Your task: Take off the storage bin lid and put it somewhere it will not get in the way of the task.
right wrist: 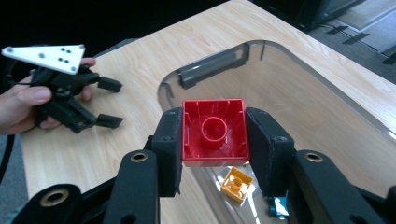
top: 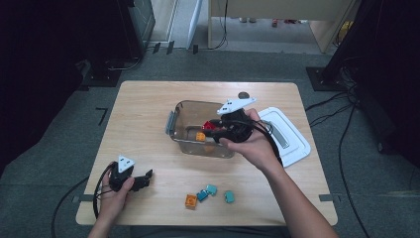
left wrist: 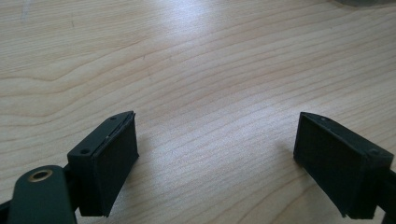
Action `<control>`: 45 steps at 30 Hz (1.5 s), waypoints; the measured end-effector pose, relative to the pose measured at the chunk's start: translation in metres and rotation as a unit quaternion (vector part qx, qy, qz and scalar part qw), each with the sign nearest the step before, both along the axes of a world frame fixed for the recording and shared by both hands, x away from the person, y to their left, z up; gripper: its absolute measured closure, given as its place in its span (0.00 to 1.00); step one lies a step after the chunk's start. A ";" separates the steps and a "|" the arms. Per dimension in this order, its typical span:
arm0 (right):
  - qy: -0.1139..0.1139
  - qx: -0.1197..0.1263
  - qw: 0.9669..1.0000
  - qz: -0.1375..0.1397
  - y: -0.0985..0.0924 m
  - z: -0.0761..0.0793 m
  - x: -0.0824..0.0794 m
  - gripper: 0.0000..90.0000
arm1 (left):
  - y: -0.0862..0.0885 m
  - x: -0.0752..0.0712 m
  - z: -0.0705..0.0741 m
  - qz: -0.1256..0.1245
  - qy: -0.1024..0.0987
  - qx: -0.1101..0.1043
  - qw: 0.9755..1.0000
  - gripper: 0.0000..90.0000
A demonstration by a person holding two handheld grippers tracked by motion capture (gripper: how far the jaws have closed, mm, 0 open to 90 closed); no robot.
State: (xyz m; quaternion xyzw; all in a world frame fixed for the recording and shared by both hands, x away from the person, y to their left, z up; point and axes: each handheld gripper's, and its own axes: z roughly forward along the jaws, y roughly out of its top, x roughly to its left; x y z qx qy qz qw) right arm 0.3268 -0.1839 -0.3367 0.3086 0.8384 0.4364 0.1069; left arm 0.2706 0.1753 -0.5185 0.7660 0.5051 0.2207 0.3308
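The fingers (right wrist: 169,149) of the right gripper (right wrist: 214,149) pinch a red building brick (right wrist: 214,133) between their pads, its hollow underside with one round tube facing the right gripper view; in the high view that right gripper (top: 214,125) hangs over the clear plastic container (top: 184,110), the red brick (top: 208,125) showing just inside its right half, at about two o'clock from the worktop's middle. The left gripper (top: 146,177) rests in the person's left hand (top: 116,196) at about seven o'clock on the wooden worktop (top: 143,114), its fingers (left wrist: 109,163) spread wide with only bare wood between them, well apart from the container. Nearest the person, at about six o'clock along the front edge, lie four loose bricks: an orange brick (top: 191,201), a teal-blue brick (top: 202,195) touching a turquoise brick (top: 212,189), and another turquoise brick (top: 229,196) just to their right. Farther in, the container holds a small orange brick (top: 200,136) on its floor, seen below the held brick in the right gripper view (right wrist: 237,183). Beside the container at three o'clock lies its white lid (top: 292,136), flat on the worktop. Beyond, at about one o'clock near the far edge, a small dark round object (top: 243,94) sits on the wood.
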 end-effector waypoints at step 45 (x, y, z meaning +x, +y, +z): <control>0.099 -0.050 0.990 -0.088 -0.009 -0.056 0.073 0.66 | 0.000 0.000 0.000 -0.002 0.000 -0.001 1.000 0.15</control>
